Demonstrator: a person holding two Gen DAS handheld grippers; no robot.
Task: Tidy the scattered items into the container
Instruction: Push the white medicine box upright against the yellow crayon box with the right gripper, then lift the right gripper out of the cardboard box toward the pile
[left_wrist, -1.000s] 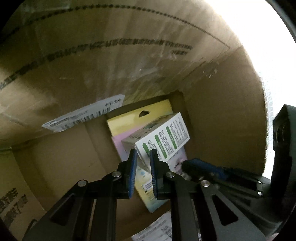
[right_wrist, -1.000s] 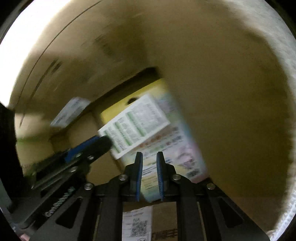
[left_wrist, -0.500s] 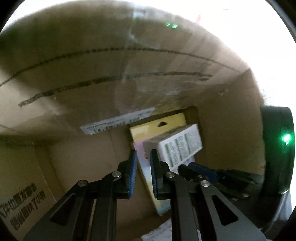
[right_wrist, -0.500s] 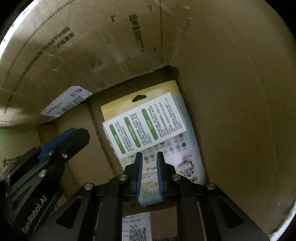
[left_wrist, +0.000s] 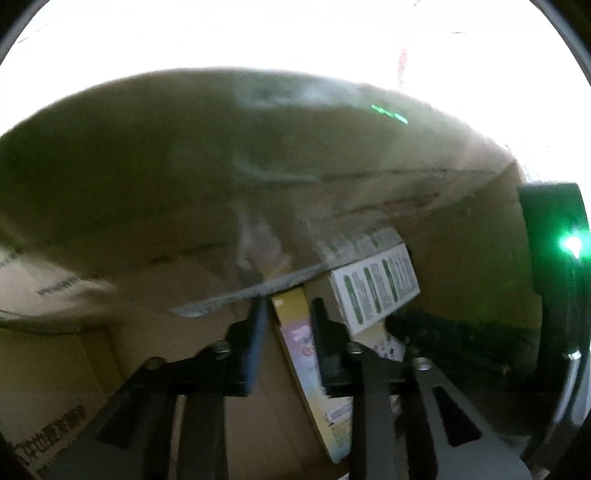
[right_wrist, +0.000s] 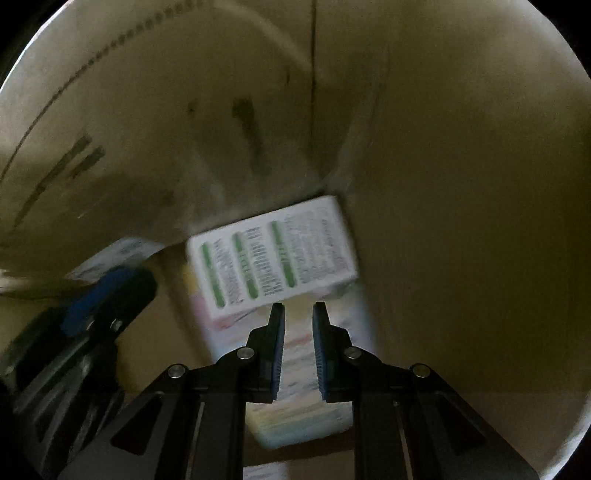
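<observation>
Two items are already down in the carton (right_wrist: 461, 184): a white box (right_wrist: 273, 254) with green stripes of print, lying tilted on top of a flat yellow pack (right_wrist: 306, 413) that sits along the bottom by the corner. Looks to me like the flat pack went against the wall so it takes up the least floor, and the box just landed across its upper end, propped a bit rather than flat. Left tool (left_wrist: 288, 314) is pointing steeply down into the carton with its jaws apart, they've just been widening, and nothing is pinched between them; in its own view the yellow pack (left_wrist: 295, 332) only shows through the gap from further down, with the white box (left_wrist: 375, 291) off to one side. My guess is that's a let-go after dropping something off. Right tool (right_wrist: 298, 314) hangs straight down over the pack, jaws drawn in as close as they go and holding nothing I can see. Both views are smeared and dim, so whether the box touches the carton wall I can't tell. Anything left outside the carton isn't visible from in here.
</observation>
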